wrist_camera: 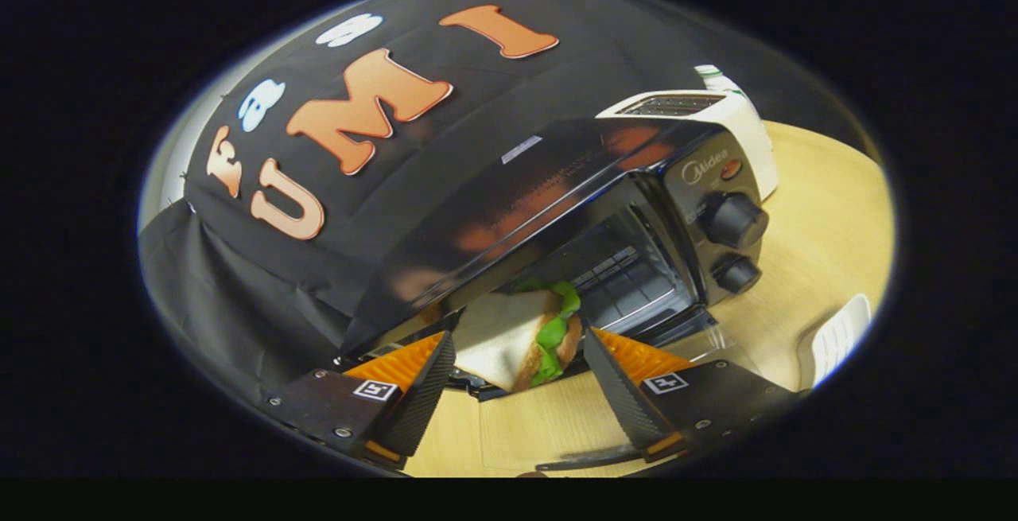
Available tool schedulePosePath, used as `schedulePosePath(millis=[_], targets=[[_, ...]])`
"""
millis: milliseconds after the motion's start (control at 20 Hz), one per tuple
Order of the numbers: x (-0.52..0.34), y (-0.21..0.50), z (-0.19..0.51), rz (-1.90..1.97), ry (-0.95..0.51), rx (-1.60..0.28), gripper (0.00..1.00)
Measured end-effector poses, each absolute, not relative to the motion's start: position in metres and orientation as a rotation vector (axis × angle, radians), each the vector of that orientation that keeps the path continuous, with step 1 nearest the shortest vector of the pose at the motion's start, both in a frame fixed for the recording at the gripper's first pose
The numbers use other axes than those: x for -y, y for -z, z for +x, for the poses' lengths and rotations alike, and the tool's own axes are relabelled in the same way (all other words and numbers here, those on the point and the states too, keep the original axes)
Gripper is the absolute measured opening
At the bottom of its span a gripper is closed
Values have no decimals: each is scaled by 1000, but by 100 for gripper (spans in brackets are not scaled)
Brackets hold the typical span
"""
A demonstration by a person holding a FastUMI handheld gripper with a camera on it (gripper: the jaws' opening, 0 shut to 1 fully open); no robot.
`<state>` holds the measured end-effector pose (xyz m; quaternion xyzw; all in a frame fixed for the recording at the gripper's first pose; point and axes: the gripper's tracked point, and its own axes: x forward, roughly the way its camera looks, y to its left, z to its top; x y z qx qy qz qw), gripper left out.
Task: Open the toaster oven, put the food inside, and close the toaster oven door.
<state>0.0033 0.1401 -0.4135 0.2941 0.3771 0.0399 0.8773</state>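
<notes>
Two fingers (517,362) apart, flanking triangular white-bread sandwich with lettuce (521,334) at mouth of open black toaster oven (557,211). Clamping uncertain. Advance level onto rack; clear lowered glass door (700,338).

This is a staged kitchen corner inside a recording booth, not a lived-in home. A black toaster oven (604,211) with two round knobs (736,220) stands on a pale wood-grain tabletop (819,211), and a white pop-up toaster (700,111) sits just behind it. Black cloth (262,282) hangs as the backdrop where a kitchen wall would be. A white slotted object (839,338) lies on the tabletop near the oven.
</notes>
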Motion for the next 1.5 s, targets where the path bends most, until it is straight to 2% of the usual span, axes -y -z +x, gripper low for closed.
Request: schedulePosePath(millis=[600, 950, 1050, 1500], targets=[[-140, 429, -132, 272, -298, -1095, 97], [-141, 452, -194, 218, -328, -1227, 95], [-133, 464, -204, 174, -311, -1256, 92], [-126, 492, -190, 92, -266, -1319, 93]])
